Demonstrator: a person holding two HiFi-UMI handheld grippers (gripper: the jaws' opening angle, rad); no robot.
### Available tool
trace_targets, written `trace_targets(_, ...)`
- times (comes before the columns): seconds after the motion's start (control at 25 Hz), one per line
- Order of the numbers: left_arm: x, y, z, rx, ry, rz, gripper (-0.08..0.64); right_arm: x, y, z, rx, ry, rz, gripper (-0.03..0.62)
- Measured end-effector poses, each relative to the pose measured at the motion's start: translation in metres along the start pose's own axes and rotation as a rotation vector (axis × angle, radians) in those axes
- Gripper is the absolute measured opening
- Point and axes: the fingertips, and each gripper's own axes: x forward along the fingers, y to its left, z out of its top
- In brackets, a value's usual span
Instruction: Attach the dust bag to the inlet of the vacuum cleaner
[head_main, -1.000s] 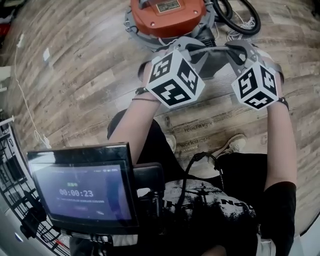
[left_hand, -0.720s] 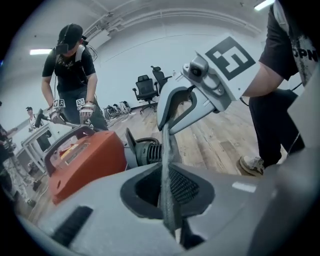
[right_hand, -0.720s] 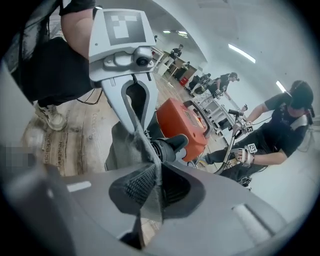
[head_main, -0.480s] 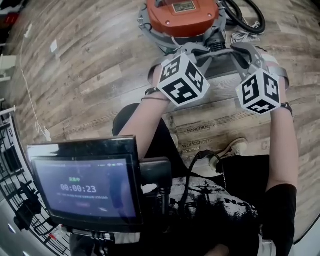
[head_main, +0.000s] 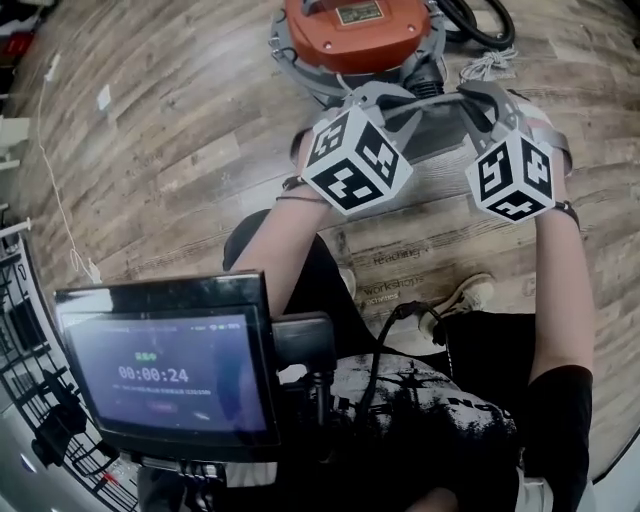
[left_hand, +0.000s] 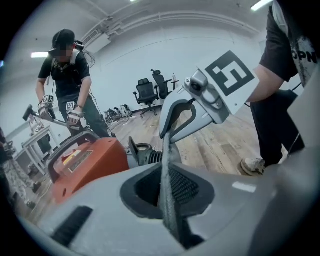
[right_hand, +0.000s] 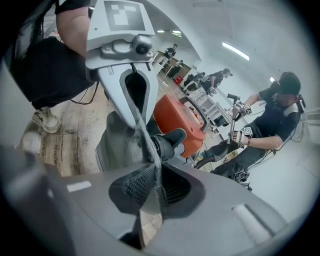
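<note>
**BOTH GRIPPERS CLAMPED ON THE DUST BAG, HELD AT THE INLET**

Your left gripper (left_hand: 167, 172) has its jaws closed on a thin edge of grey fabric, which runs straight up out of the pads. Your right gripper (right_hand: 150, 172) is pinched on the opposite edge in the same way. Neither clamp has changed over the last second: both jaws remain nearly together on the cloth.

The screen (head_main: 165, 375) mounted below your head camera now reads one second later than in the earliest frame. Your shoe (head_main: 468, 292) rests on the wood floor (head_main: 180, 150) below the grippers.

The dust bag (right_hand: 120, 145) hangs stretched between the two grippers, as it did before. The marker cubes keep the same spacing. They sit a little higher and further left in the head view than half a second ago.

Just beyond the bag lies the black inlet (right_hand: 167, 144) of the vacuum cleaner (head_main: 350, 35). The fabric is close against it. No view shows whether the two touch.

The orange vacuum cleaner stands on the floor directly ahead of you, at about the same place in the head view as before. Its black hose (head_main: 485, 25) curls on the floor to the right.

Further back, another person (left_hand: 67, 80) bends over with two grippers. Office chairs (left_hand: 150, 90) stand by the far wall.
</note>
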Motion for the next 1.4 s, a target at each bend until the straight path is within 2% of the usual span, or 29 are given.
trace_targets(0.12, -0.002, -0.003, -0.014, -0.034, 0.015, 0.0, 0.023, -0.006, 0.002, 0.013, -0.042, -0.012, -0.021, 0.044)
trace_targets(0.28, 0.002, 0.001, -0.023, -0.014, 0.029, 0.004, 0.026, -0.009, 0.003, 0.021, -0.075, -0.014, -0.042, 0.044)
trace_targets(0.48, 0.002, 0.008, -0.002, 0.05, 0.025, 0.043, 0.028, -0.006, 0.0, 0.001, 0.019, -0.011, -0.03, 0.043)
trace_targets(0.68, 0.006, 0.01, 0.021, 0.126, 0.023, 0.046, 0.031, 0.003, 0.001, -0.018, 0.093, 0.03, -0.01, 0.044)
trace_targets(0.76, 0.006, 0.01, 0.018, 0.119, -0.004, 0.047, 0.031, 0.004, -0.002, -0.015, 0.08, 0.028, -0.023, 0.046)
trace_targets(0.88, 0.003, 0.006, 0.005, 0.064, -0.066, 0.073, 0.023, 0.002, -0.006, -0.003, 0.007, 0.019, -0.058, 0.046)
trace_targets(1.0, 0.002, 0.001, -0.007, 0.026, -0.072, 0.074, 0.023, -0.004, -0.006, 0.009, -0.04, -0.011, -0.073, 0.046)
trace_targets(1.28, -0.002, 0.005, 0.001, 0.038, -0.054, 0.069, 0.031, -0.009, -0.004, 0.004, -0.012, -0.014, -0.052, 0.054)
trace_targets(1.36, -0.003, 0.004, 0.002, 0.058, -0.043, 0.068, 0.038, -0.01, -0.002, 0.006, 0.003, -0.017, -0.034, 0.076)
trace_targets(1.4, -0.004, 0.003, 0.003, 0.064, -0.047, 0.068, 0.049, -0.011, -0.001, 0.007, 0.014, -0.025, -0.019, 0.109)
